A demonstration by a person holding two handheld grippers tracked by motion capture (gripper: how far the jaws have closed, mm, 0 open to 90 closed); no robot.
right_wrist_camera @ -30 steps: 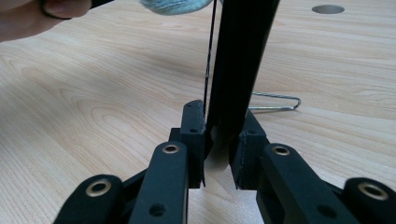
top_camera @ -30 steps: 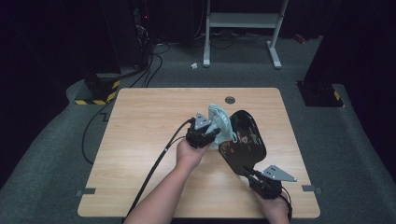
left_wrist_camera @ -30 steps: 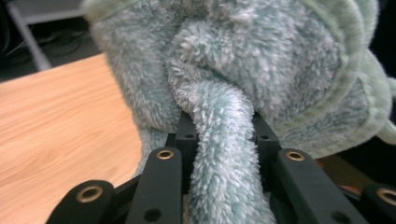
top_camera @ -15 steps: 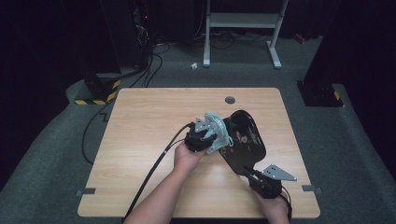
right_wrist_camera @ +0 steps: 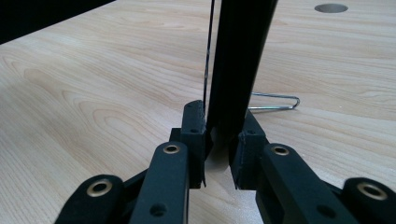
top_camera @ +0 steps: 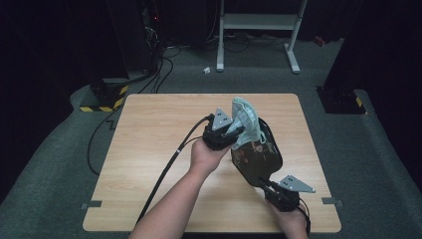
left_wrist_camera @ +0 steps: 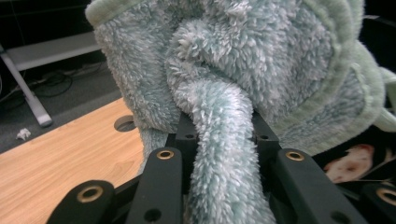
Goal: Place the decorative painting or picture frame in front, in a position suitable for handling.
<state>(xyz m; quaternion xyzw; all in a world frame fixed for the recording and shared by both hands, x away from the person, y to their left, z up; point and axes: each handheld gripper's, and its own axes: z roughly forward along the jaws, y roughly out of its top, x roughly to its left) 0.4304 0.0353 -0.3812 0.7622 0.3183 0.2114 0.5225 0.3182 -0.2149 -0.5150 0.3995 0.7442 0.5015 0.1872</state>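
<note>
A fluffy pale green cloth (top_camera: 246,116) is bunched above a black printed bag (top_camera: 256,158) that lies right of the table's middle. My left gripper (top_camera: 239,131) is shut on a twisted fold of the cloth (left_wrist_camera: 223,140), holding it up off the table; most of the cloth (left_wrist_camera: 243,56) billows past the jaws. At the bag's near end my right gripper (top_camera: 264,184) is shut on the thin black edge of the bag (right_wrist_camera: 236,65), which stands upright between its pads (right_wrist_camera: 195,126).
The wooden table (top_camera: 154,134) has a round hole (left_wrist_camera: 125,123) near its far edge, also visible as the hole (right_wrist_camera: 330,8). A thin metal wire loop (right_wrist_camera: 275,101) lies on the wood behind the bag's edge. A cable (top_camera: 164,174) trails from the left gripper.
My left gripper has risen and drawn the green cloth up with it, so the cloth now stands taller over the bag. The right gripper has kept still on the bag's edge.
</note>
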